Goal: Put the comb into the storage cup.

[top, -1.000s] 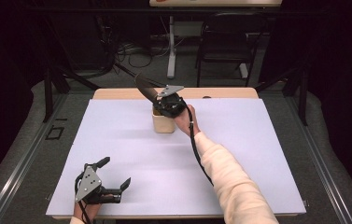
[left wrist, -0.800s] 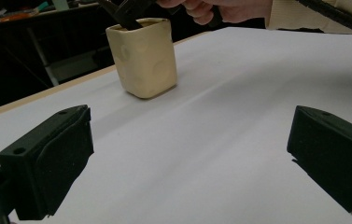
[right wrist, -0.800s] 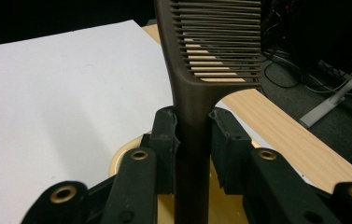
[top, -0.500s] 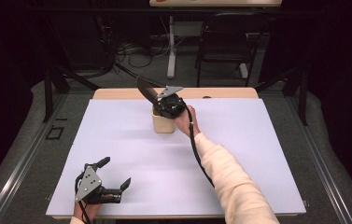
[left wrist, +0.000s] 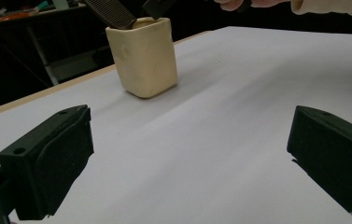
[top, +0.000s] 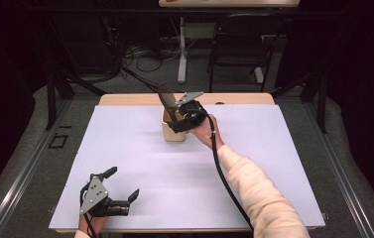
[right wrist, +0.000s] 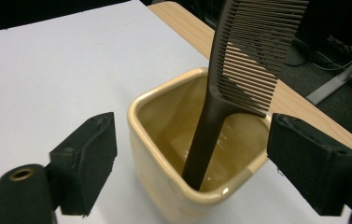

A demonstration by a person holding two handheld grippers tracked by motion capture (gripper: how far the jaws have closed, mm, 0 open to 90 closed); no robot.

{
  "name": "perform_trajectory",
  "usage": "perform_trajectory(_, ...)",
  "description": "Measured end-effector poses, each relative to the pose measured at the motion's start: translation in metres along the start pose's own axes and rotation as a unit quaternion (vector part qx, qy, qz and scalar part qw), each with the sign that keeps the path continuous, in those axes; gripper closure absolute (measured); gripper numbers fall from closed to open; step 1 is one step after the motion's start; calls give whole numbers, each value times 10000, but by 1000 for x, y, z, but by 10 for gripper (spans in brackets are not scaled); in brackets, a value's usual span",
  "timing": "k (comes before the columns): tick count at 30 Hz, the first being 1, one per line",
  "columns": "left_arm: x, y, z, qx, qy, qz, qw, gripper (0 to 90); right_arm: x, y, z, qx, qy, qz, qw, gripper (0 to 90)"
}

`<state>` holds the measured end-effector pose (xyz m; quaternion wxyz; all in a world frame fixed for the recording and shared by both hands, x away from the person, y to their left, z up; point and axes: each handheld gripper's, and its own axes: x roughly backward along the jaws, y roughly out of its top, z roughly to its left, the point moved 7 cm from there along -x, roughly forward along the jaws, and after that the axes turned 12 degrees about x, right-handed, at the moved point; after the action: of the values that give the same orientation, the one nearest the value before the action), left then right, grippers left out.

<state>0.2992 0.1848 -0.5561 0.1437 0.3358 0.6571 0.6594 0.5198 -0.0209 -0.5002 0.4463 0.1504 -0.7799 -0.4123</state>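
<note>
cream-coloured, square ceramic cup stands on the white sheet covering the table, near its far edge, with a dark brown plastic comb standing handle-down inside it and leaning on the rim. right gripper hovers just above the cup, its jaws just opened wide and clear of the comb. left gripper rests near the table's front edge, jaws spread and empty.

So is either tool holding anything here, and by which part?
Nothing is held. The right tool has just been opening; its jaws stand apart, off the comb that leans handle-down in the cream cup. The left tool is open over bare table.
</note>
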Motion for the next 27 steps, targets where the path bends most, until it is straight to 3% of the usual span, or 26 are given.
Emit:
perform_trajectory(12, 1, 0, 0, -12, 9, -1, 10000, 4, 31, -12, 5, 28, 261, 49, 9996, 1)
perform_trajectory(22, 0, 0, -1, -19, 4, 4, 10000, 4, 51, -24, 12, -55, 450, 87, 9989, 0)
perform_trajectory(27, 0, 0, -1, -29, 12, 3, 10000, 4, 63, -29, 13, -78, 431, 84, 9990, 0)
